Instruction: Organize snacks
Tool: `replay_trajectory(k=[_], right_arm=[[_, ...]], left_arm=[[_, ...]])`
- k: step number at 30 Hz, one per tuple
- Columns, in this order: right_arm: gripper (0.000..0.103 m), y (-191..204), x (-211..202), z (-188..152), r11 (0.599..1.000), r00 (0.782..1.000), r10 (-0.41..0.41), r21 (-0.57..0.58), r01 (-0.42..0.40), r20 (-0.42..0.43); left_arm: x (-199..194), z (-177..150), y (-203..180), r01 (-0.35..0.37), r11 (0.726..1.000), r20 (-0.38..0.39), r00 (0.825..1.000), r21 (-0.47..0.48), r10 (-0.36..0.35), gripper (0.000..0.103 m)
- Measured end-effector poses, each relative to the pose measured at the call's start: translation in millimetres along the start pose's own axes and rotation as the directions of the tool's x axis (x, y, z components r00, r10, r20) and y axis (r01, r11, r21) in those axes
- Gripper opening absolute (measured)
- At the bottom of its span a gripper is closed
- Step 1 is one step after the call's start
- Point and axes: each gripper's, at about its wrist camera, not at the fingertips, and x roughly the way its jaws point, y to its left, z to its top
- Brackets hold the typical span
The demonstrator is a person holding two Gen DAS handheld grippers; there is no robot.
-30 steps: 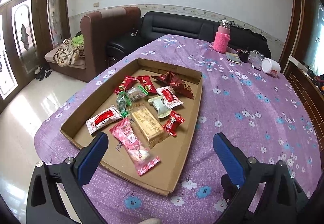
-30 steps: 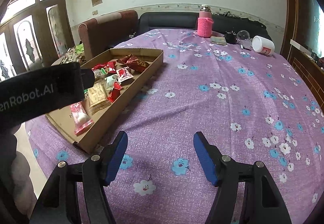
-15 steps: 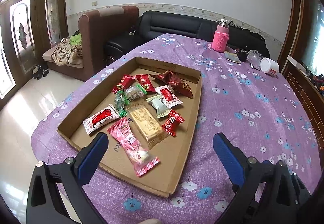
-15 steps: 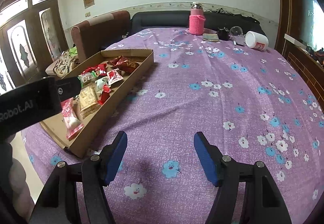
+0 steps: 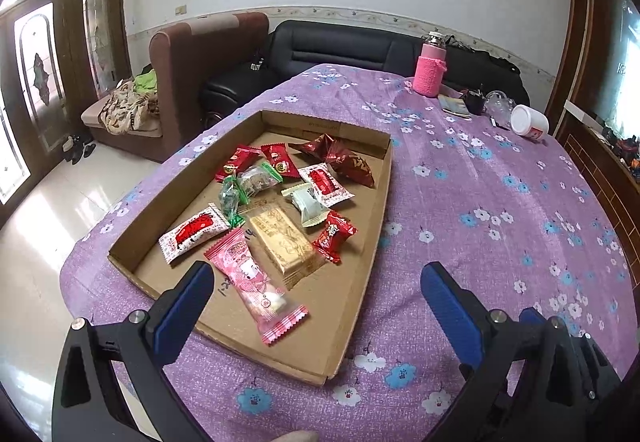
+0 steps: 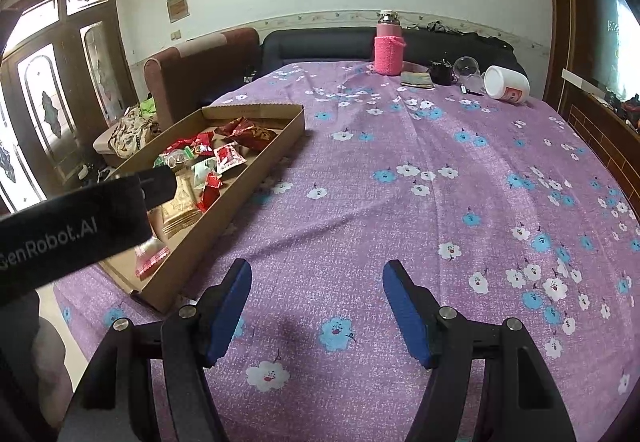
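Item: cardboard tray [image 5: 362, 242], shallow and open-topped, on the table with the purple flowered cloth [image 5: 500, 210], near its left edge.

Contents, as we count them: a pink wrapped snack [image 5: 256, 288] nearest us, a gold bar [image 5: 282, 240], a white-and-red packet [image 5: 196, 232], a small red sweet [image 5: 334, 236], a pale green packet [image 5: 306, 202], green-wrapped sweets [image 5: 244, 188], several red packets and a dark red pouch [image 5: 346, 162] toward the far end. All lie loose and unsorted inside the tray; none shows on the cloth.

Tools: our left gripper [image 5: 316, 284] hangs over the tray's near end, tongs spread wide, gripping nothing. Our right gripper [image 6: 316, 284] hangs over bare cloth beside the tray, tongs likewise spread and empty.

Stage, as we judge it: every snack gathered in the tray fits either a finished collecting or a pile awaiting sorting elsewhere; we cannot tell which, so we name no next move.

Also present: pink-sleeved bottle [image 5: 430, 68], white jar on its side [image 5: 528, 122].
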Motion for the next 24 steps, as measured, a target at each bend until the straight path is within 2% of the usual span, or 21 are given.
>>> replay_trajectory(k=[13, 24], right_arm=[[0.074, 12, 4, -2, 0.998, 1.000, 0.014, -0.059, -0.014, 0.006], [0.076, 27, 11, 24, 0.991, 1.000, -0.001, -0.133, 0.005, 0.030]], left_arm=[[0, -1, 2, 0.002, 1.000, 0.014, 1.000, -0.011, -0.002, 0.103], [-1, 1, 10, -0.019, 1.000, 0.019, 1.000, -0.008, 0.019, 0.103]])
